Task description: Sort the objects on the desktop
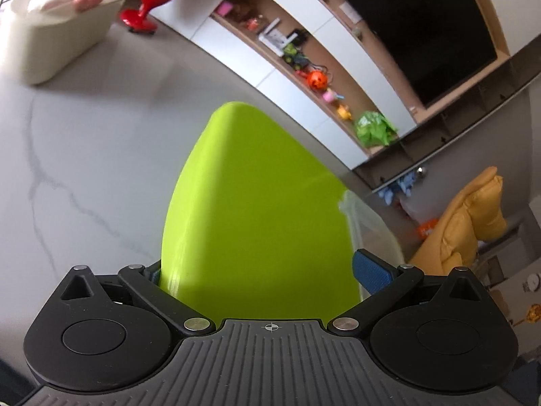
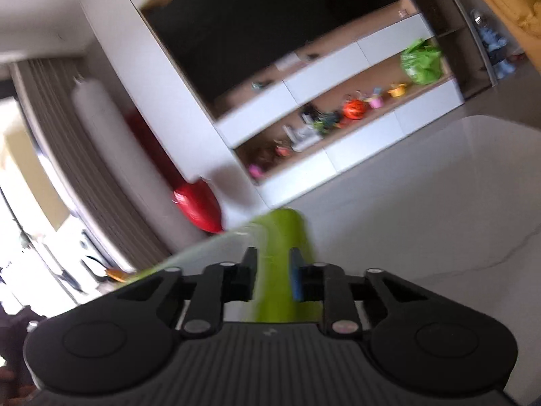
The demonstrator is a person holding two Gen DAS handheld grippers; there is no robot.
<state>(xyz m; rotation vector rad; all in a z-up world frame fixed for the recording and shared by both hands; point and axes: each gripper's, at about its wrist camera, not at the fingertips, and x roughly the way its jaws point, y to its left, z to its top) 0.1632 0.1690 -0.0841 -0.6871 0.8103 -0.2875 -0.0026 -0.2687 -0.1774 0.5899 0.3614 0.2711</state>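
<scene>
The green lid [image 1: 257, 209] sits between both grippers, above the worktop [image 1: 84, 155]. The left gripper [image 1: 260, 277] has wide jaws around its flat broad end. The right gripper [image 2: 272, 270] has its jaws pinching the thin edge. The lid's long side points straight away from the left jaws.

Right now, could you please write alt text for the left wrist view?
The left gripper spans a wide lime-green object above a white marble table. A cream box sits far left, with a toy shelf and dark screen behind.
</scene>
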